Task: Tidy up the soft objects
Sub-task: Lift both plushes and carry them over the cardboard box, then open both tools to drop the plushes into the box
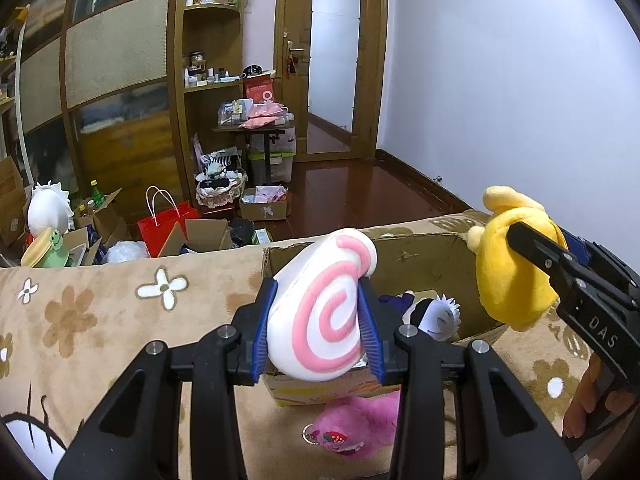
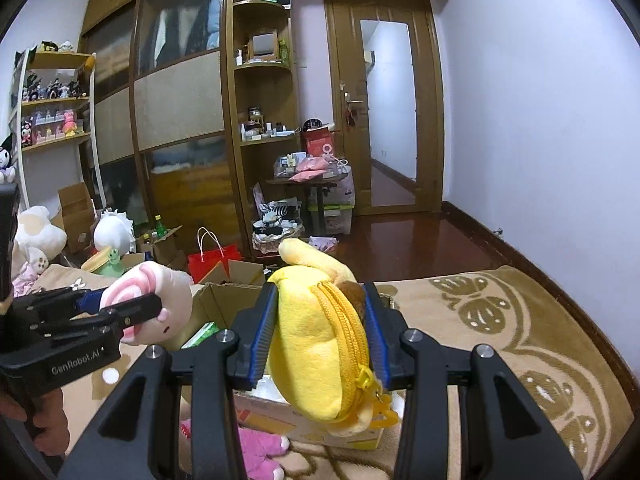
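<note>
swirl plush [image 1: 324,308] clamped in left hand-held gripper [image 1: 318,322]

The cardboard box [image 1: 432,252] was set on the blanket [image 1: 100,320], near its far edge. A doll [image 1: 436,316] was lodged inside the box. A plush toy [image 1: 352,432] was laid on the blanket against the box's near wall. The swirl cushion [image 1: 324,312] was held above that wall, with the zippered pouch [image 1: 512,272] to its right, over the box's right edge.
</note>
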Demonstrator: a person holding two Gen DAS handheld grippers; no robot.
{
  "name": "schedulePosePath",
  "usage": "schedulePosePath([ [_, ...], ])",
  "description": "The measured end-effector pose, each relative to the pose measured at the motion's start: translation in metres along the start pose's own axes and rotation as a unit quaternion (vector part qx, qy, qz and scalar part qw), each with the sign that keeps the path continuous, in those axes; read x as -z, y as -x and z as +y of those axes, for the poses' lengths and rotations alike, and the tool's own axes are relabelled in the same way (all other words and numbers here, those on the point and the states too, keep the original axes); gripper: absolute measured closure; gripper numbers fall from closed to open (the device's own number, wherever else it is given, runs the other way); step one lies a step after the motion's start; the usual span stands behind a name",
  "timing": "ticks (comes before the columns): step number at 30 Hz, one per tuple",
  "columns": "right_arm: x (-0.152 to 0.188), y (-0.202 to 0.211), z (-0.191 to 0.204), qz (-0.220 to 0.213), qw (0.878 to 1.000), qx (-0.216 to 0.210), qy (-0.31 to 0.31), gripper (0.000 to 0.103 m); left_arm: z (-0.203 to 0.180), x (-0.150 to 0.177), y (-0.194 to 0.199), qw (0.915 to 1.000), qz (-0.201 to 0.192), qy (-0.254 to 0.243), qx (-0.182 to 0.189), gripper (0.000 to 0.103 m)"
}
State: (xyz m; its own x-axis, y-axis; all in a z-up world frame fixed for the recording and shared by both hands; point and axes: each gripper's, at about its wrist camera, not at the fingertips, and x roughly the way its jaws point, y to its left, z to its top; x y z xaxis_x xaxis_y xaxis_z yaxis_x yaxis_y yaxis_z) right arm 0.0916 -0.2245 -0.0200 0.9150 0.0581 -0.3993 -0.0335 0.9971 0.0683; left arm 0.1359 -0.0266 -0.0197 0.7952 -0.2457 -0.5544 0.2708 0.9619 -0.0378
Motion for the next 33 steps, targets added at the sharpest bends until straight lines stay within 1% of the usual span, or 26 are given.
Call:
schedulePosePath([
  [9, 0.003, -0.019, -0.002, 0.007, 1.000, -0.022, -0.010, 0.058, 0.001, 0.004, -0.014, 1.0000, 0.008, 0.003, -0.003, 0.064],
  [14, 0.009, -0.032, 0.000, 0.025, 0.999, -0.036, -0.006, 0.057, 0.004, 0.006, -0.023, 0.9997, 0.023, 0.012, -0.001, 0.063],
  [16, 0.013, -0.033, -0.001, 0.028, 0.999, -0.039, -0.007, 0.055, 0.005, 0.008, -0.027, 0.9994, 0.033, 0.012, 0.000, 0.061],
  [20, 0.015, -0.040, -0.002, 0.041, 0.998, -0.043, -0.018, 0.054, 0.008, 0.011, -0.032, 0.9987, 0.050, 0.012, -0.005, 0.059],
  [27, 0.018, -0.044, -0.006, 0.054, 0.997, -0.043, -0.026, 0.053, 0.010, 0.012, -0.043, 0.9972, 0.072, 0.002, -0.022, 0.046],
  [30, 0.018, -0.045, -0.004, 0.060, 0.997, -0.045, -0.024, 0.046, 0.010, 0.012, -0.045, 0.9964, 0.080, 0.002, -0.026, 0.044],
  [31, 0.019, -0.046, -0.003, 0.062, 0.997, -0.045, -0.021, 0.045, 0.010, 0.012, -0.045, 0.9964, 0.081, 0.002, -0.026, 0.040],
  [32, 0.019, -0.046, -0.001, 0.063, 0.997, -0.043, -0.019, 0.044, 0.011, 0.011, -0.043, 0.9965, 0.079, 0.003, -0.027, 0.038],
  [33, 0.019, -0.047, 0.000, 0.064, 0.997, -0.042, -0.017, 0.041, 0.012, 0.010, -0.041, 0.9969, 0.073, 0.005, -0.031, 0.035],
])
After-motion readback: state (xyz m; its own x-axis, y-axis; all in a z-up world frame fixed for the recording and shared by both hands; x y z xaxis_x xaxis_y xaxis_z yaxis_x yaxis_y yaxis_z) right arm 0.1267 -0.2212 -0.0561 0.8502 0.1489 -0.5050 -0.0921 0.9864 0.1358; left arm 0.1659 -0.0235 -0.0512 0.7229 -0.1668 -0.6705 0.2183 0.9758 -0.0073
